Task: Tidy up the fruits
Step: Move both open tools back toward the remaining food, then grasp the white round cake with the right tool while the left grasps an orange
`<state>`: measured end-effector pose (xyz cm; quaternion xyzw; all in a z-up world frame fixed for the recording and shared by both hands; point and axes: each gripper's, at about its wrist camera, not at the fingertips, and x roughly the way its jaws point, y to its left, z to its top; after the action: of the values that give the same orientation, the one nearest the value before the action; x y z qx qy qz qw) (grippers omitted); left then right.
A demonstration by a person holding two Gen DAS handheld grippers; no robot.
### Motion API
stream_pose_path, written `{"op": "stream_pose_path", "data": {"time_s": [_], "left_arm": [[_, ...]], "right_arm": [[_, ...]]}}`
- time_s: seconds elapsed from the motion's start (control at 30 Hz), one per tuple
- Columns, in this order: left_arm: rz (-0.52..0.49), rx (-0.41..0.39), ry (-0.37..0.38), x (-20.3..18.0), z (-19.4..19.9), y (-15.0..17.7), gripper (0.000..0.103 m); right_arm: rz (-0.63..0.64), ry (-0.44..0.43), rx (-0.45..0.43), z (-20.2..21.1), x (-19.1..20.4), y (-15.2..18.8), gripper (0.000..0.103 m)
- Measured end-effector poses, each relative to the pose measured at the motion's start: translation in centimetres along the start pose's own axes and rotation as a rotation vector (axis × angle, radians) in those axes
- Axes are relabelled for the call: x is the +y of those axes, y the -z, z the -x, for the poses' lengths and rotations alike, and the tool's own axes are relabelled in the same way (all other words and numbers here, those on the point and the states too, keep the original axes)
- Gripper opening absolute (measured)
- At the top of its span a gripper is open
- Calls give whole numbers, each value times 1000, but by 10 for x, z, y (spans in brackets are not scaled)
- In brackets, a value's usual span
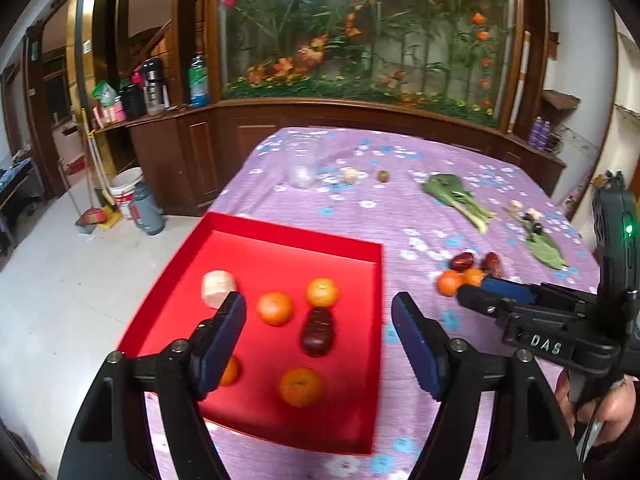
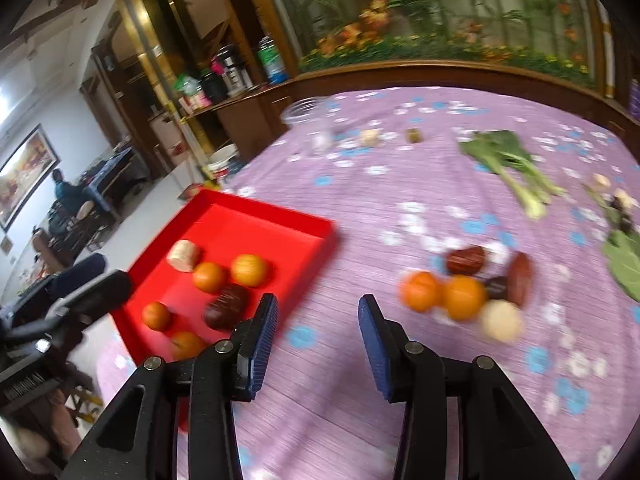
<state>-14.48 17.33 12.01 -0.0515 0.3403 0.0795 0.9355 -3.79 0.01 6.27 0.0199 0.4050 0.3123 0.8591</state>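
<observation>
Fruits (image 2: 460,296) still loose on bench (image 2: 360,208); red tray (image 1: 372,320) part-filled. Both grippers' fingers (image 1: 416,344) open, empty. Next: right gripper (image 2: 318,330) reaches the cluster.

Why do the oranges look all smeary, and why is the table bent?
In the right wrist view, the loose oranges on the cloth are smeared by motion blur; in the left wrist view, the fruit in the red tray is only slightly soft. Both fisheye views bend the table edges and cabinet.

Orange (image 1: 230,372) in red tray (image 1: 280,228) half hidden behind left tongs (image 1: 319,320); loose fruit cluster (image 2: 464,296) motion-blurred.
</observation>
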Motion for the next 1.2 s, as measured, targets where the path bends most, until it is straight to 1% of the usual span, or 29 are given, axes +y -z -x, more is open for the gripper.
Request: {"op": "stream_pose_path", "data": {"time_s": [0.13, 0.27, 0.33, 0.43, 0.6, 0.77, 0.9, 1.13, 1.2], "left_arm": [[-5, 19, 66, -19, 0, 2, 75], [-30, 53, 102, -40, -11, 6, 75], [-42, 70, 118, -50, -17, 10, 75], [-64, 94, 137, -62, -28, 13, 75], [-94, 126, 152, -76, -48, 16, 75], [-68, 162, 178, -79, -75, 11, 75], [-57, 167, 200, -79, -91, 3, 75], [-125, 179, 200, -98, -123, -4, 75], [-134, 196, 201, -103, -134, -5, 75]], "right_arm": [[-65, 56, -29, 27, -45, 11, 50], [-143, 98, -41, 43, -88, 20, 50], [-167, 107, -42, 47, -102, 24, 50], [-187, 110, -37, 44, -114, 27, 50], [-196, 90, -14, 27, -121, 29, 50], [-140, 93, 9, 8, -115, 26, 50], [-72, 114, 19, -6, -108, 21, 50], [-30, 140, 62, -29, -108, 19, 50], [-15, 148, 54, -31, -108, 17, 50]]}}
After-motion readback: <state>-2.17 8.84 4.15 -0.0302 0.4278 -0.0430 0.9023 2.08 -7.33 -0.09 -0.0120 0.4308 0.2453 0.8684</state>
